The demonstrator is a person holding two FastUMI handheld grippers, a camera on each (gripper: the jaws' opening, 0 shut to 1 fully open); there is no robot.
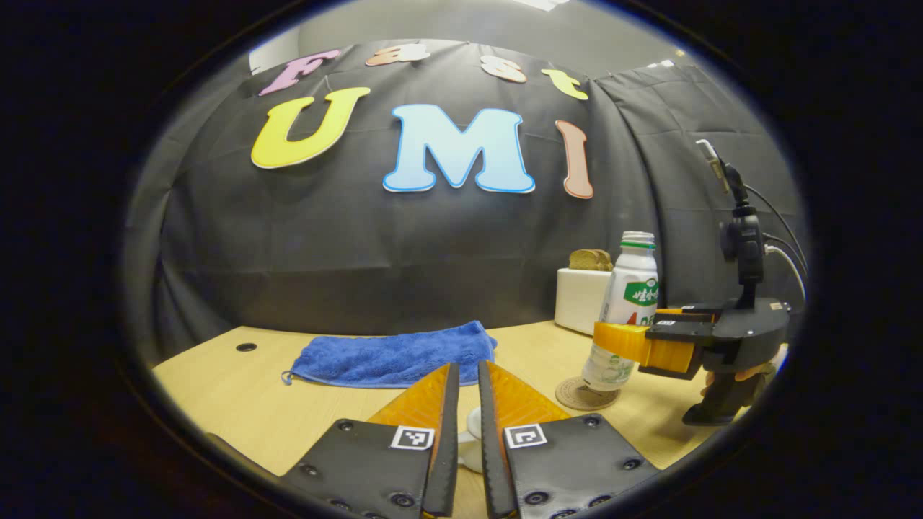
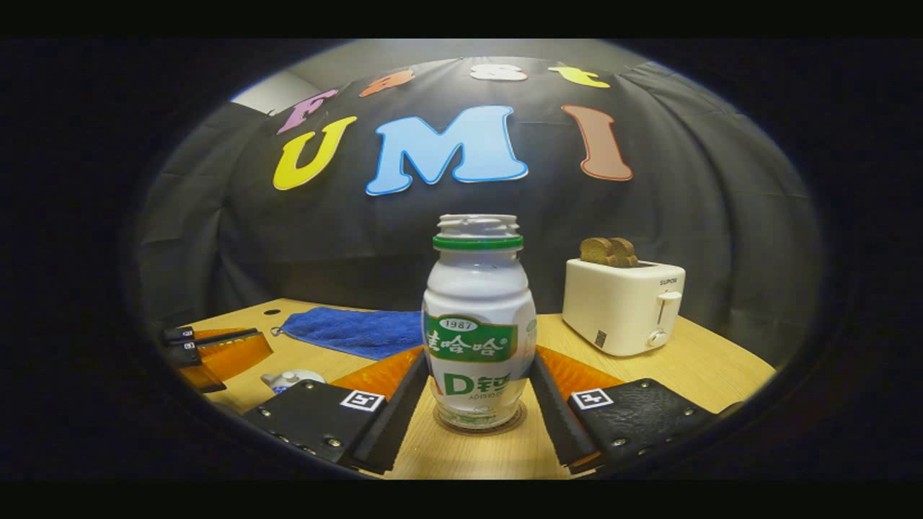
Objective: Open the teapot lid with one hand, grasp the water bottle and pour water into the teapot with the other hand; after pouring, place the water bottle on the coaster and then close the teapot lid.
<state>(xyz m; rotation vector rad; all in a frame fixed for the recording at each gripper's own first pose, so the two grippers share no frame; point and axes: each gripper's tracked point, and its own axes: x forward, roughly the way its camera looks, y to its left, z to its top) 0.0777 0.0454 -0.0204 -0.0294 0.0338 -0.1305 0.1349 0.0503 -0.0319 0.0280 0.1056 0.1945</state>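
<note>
Water bottle [image 2: 479, 324] standing upright on the round coaster [image 2: 479, 424], near the right side of the wooden table [image 2: 692, 367]; its cap is off. My right gripper [image 2: 477, 404] straddles it, jaws spread, a finger on either flank of the lower body. I judge both to lie close against the label without pressing (contact cannot be settled from this angle). From the left gripper view the same arrangement appears at far right: bottle [image 1: 626, 310], coaster [image 1: 584, 393], right gripper [image 1: 652, 344].

Step in hand, as I read it: releasing the bottle onto the coaster. To do it well I should spread the fingers evenly, then draw straight back toward me, so neither finger drags the light bottle off its base.

My left gripper [image 1: 467, 404] has its fingers almost pressed together, a narrow slot between them; something small and white [image 1: 472, 429] lies low behind them, probably the teapot or its lid. Whether it is pinched I cannot tell.

Surface and room: pale wood table, a blue towel [image 1: 393, 357] lying crumpled at the far left, a white toaster [image 2: 624, 306] holding bread at the far right, black cloth wall behind.
</note>
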